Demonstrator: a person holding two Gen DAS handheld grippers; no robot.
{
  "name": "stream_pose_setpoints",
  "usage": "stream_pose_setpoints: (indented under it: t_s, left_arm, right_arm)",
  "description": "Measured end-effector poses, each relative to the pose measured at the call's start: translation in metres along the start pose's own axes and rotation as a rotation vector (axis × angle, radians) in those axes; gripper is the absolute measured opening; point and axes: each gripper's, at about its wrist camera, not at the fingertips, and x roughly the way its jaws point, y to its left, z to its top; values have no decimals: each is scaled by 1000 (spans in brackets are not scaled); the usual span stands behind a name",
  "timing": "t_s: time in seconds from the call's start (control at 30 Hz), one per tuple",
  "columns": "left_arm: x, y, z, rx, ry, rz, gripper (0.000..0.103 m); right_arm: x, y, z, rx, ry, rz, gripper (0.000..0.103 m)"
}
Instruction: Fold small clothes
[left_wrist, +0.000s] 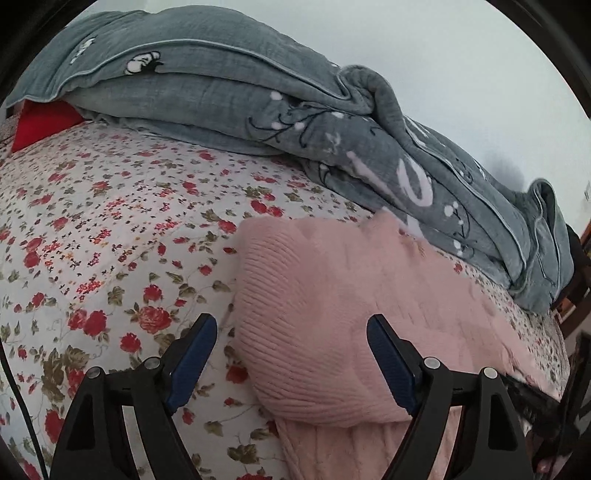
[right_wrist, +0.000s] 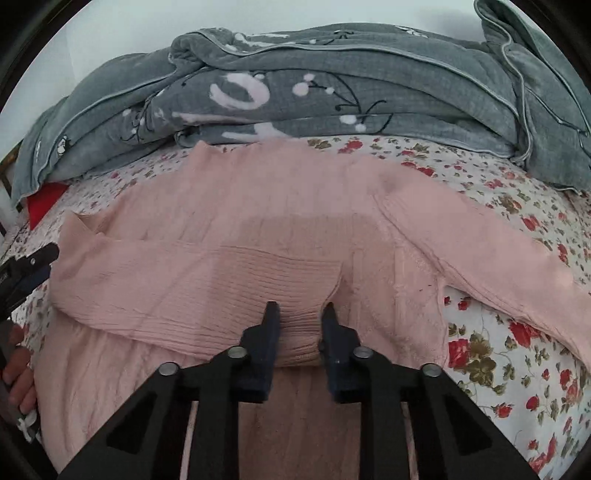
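A pink ribbed knit sweater (right_wrist: 258, 206) lies spread on the flowered bed sheet (right_wrist: 498, 332). One sleeve is folded across its body; the other sleeve (right_wrist: 517, 273) stretches out to the right. My right gripper (right_wrist: 300, 314) is partly closed, its fingers pinching the cuff end of the folded sleeve (right_wrist: 229, 291). In the left wrist view the folded edge of the sweater (left_wrist: 317, 295) lies right of centre. My left gripper (left_wrist: 291, 328) is open, its right finger over the sweater, its left finger over the sheet. It also shows at the left edge of the right wrist view (right_wrist: 33, 266).
A rumpled grey quilt (left_wrist: 229, 88) with white prints is heaped along the far side of the bed, also in the right wrist view (right_wrist: 332, 85). A red object (left_wrist: 40, 122) sticks out from under it at the left. The bed's edge and dark furniture (left_wrist: 576, 295) are at right.
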Motion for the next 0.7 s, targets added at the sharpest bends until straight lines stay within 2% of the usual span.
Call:
stream_pose_setpoints:
  t_s: [0.07, 0.1, 0.17, 0.2, 0.3, 0.37, 0.47, 0.6, 0.7]
  left_arm:
    - [-2, 0, -2, 21, 29, -57, 83]
    - [-4, 1, -4, 32, 67, -145, 84]
    - [-6, 1, -9, 60, 120, -222, 89]
    - [-8, 0, -13, 93, 127, -213, 89]
    - [-10, -3, -23, 181, 122, -110, 89]
    - [-7, -3, -26, 212, 136, -75, 89]
    - [-1, -2, -26, 211, 137, -9, 89]
    - [10, -14, -22, 244, 106, 116, 89]
    - [12, -17, -18, 253, 75, 179, 89]
  right_arm:
    - [-7, -2, 4, 13, -31, 16, 6]
    - [-12, -3, 6, 17, -52, 36, 6]
    - [-22, -2, 10, 10, -98, 48, 5]
    - [-29, -1, 12, -2, -131, 48, 5]
    - [-41, 0, 18, -12, -197, 44, 5]
    - [-48, -1, 26, -3, -236, 58, 5]
    - [-62, -5, 34, 23, -301, 64, 5]
    - [-81, -12, 41, 64, -387, 94, 5]
    - [-97, -15, 48, 86, -457, 110, 5]
